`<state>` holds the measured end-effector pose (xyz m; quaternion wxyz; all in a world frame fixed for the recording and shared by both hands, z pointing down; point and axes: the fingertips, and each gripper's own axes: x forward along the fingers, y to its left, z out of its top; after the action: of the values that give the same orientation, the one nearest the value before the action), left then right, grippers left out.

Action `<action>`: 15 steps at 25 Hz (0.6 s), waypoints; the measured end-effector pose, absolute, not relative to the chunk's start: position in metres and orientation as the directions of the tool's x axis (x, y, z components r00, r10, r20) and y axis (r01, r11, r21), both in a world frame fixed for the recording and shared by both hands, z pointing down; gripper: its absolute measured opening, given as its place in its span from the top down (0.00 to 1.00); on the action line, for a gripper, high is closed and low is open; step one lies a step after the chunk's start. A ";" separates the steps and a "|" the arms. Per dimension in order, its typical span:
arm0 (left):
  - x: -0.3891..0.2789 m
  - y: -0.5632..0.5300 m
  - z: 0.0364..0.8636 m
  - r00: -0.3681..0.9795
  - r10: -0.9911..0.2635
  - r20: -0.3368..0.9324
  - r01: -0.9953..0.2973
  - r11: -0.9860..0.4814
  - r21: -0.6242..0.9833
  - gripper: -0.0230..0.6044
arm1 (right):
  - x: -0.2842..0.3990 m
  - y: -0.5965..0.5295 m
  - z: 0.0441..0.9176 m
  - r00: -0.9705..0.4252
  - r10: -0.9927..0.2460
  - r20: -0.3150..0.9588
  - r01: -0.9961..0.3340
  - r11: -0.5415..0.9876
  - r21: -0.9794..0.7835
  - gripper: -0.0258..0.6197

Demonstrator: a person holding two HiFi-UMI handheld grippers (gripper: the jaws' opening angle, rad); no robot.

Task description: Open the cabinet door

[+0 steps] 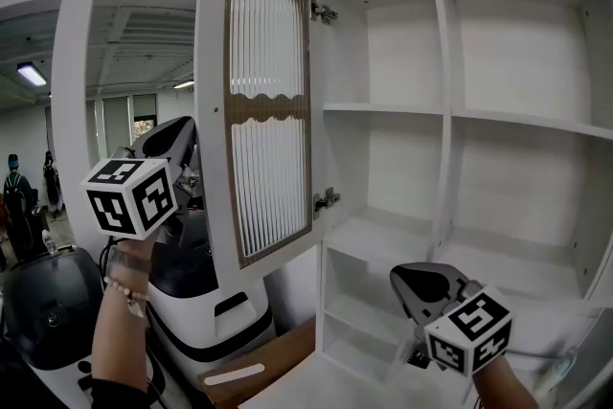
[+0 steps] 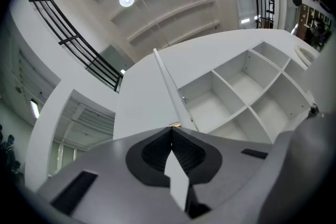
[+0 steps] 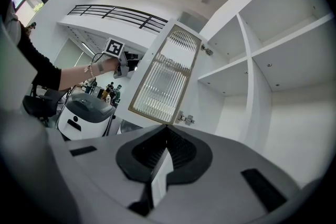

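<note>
Cabinet door [image 1: 268,110] stands swung wide off the cabinet's [image 1: 445,115] left wall, hanging on two hinges [image 1: 324,12]. Your left tool [image 1: 187,131], jaws together on nothing, sits just behind the door's free edge. A nudge there could, I judge, swing the door back or overstrain the hinges. Your right tool [image 1: 421,283], jaws also together and empty, hangs low by the lower shelves, well apart from the door. Room is open to the right; a white machine [image 1: 206,311] crowds the space under the door.
</note>
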<state>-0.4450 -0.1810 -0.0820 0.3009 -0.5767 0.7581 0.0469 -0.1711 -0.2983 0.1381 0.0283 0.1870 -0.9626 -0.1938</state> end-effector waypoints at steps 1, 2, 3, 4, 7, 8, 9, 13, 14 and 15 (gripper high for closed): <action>-0.449 -0.181 -0.081 -0.167 -0.846 -0.507 -0.901 0.340 -0.271 0.96 | -0.171 -0.299 0.138 -0.930 -0.368 -0.016 -0.346 0.856 0.384 0.96; -0.453 -0.182 -0.080 -0.178 -0.846 -0.502 -0.899 0.348 -0.267 0.96 | -0.171 -0.301 0.138 -0.931 -0.366 -0.014 -0.343 0.857 0.385 0.96; -0.457 -0.182 -0.079 -0.187 -0.848 -0.496 -0.897 0.353 -0.266 0.96 | -0.172 -0.301 0.138 -0.931 -0.364 -0.013 -0.340 0.858 0.385 0.96; -0.460 -0.183 -0.078 -0.192 -0.851 -0.489 -0.896 0.355 -0.266 0.96 | -0.172 -0.302 0.138 -0.932 -0.362 -0.012 -0.338 0.858 0.386 0.96; -0.462 -0.185 -0.072 -0.199 -0.857 -0.475 -0.890 0.361 -0.278 0.96 | -0.176 -0.301 0.139 -0.934 -0.358 -0.009 -0.333 0.859 0.388 0.96; -0.461 -0.186 -0.070 -0.200 -0.858 -0.474 -0.888 0.363 -0.282 0.96 | -0.177 -0.300 0.139 -0.934 -0.356 -0.007 -0.331 0.860 0.389 0.96; -0.460 -0.185 -0.069 -0.200 -0.857 -0.475 -0.887 0.364 -0.283 0.96 | -0.178 -0.299 0.140 -0.935 -0.356 -0.005 -0.329 0.860 0.390 0.96; -0.454 -0.181 -0.068 -0.206 -0.853 -0.479 -0.879 0.377 -0.293 0.96 | -0.180 -0.299 0.139 -0.934 -0.357 -0.002 -0.329 0.858 0.394 0.96; -0.453 -0.181 -0.068 -0.206 -0.854 -0.478 -0.878 0.377 -0.294 0.96 | -0.181 -0.299 0.139 -0.934 -0.356 -0.002 -0.328 0.859 0.394 0.96; -0.452 -0.180 -0.067 -0.205 -0.854 -0.478 -0.878 0.376 -0.295 0.96 | -0.182 -0.299 0.138 -0.935 -0.354 -0.002 -0.326 0.859 0.395 0.96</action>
<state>-0.4517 -0.1799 -0.0667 0.2929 -0.5581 0.7761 0.0206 -0.1819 -0.2992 0.1385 0.0354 0.1765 -0.9634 -0.1985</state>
